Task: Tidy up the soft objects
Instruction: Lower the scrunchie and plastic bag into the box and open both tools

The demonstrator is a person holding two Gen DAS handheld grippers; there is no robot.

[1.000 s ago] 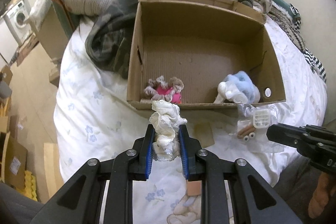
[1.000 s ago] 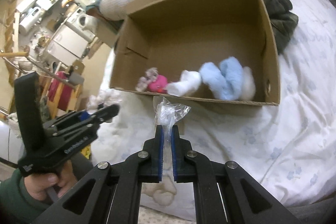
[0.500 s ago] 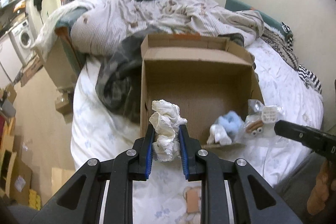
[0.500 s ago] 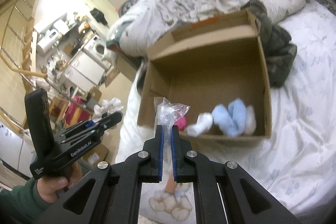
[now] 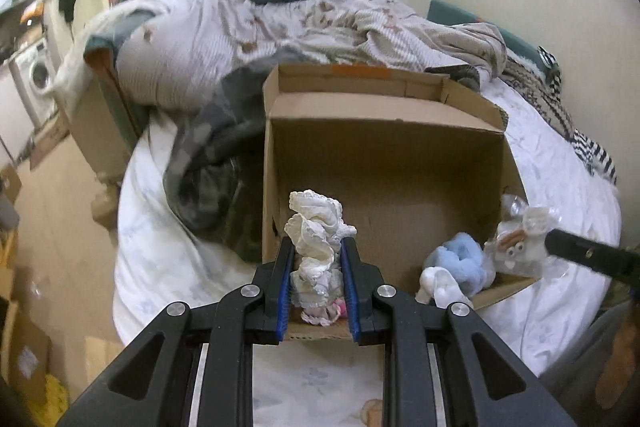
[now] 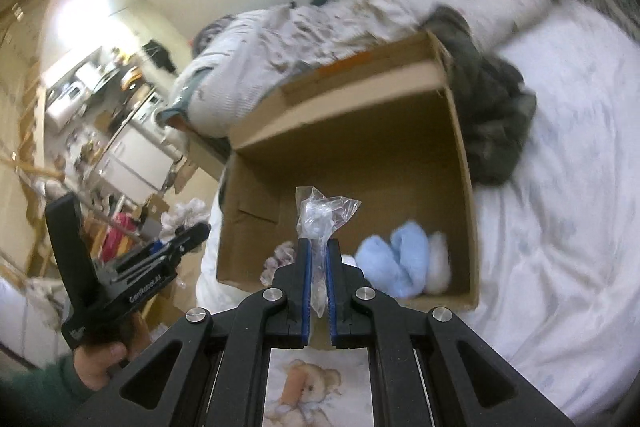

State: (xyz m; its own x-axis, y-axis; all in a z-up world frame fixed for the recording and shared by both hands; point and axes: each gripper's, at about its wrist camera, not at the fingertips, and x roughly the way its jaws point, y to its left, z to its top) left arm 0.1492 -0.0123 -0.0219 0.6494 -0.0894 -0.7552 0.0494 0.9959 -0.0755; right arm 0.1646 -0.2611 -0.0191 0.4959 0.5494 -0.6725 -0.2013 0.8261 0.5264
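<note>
My left gripper (image 5: 316,251) is shut on a white frilly cloth bundle (image 5: 316,231) and holds it above the near left corner of an open cardboard box (image 5: 384,143). My right gripper (image 6: 317,251) is shut on a clear plastic bag (image 6: 320,215), which hangs at the box's right edge in the left wrist view (image 5: 516,247). The box (image 6: 360,131) holds a blue fluffy item (image 5: 460,255), a white sock (image 5: 440,287) and a pink item (image 5: 338,307). The blue item (image 6: 396,259) also shows in the right wrist view.
The box sits on a bed with a white floral sheet (image 5: 560,187). A dark blanket (image 5: 212,167) lies left of the box and rumpled bedding (image 5: 280,23) behind it. The left gripper's body and hand (image 6: 120,279) show at left in the right wrist view.
Both grippers have lifted and moved forward with their loads, from in front of the box to above its near edge. The grips have not changed.
</note>
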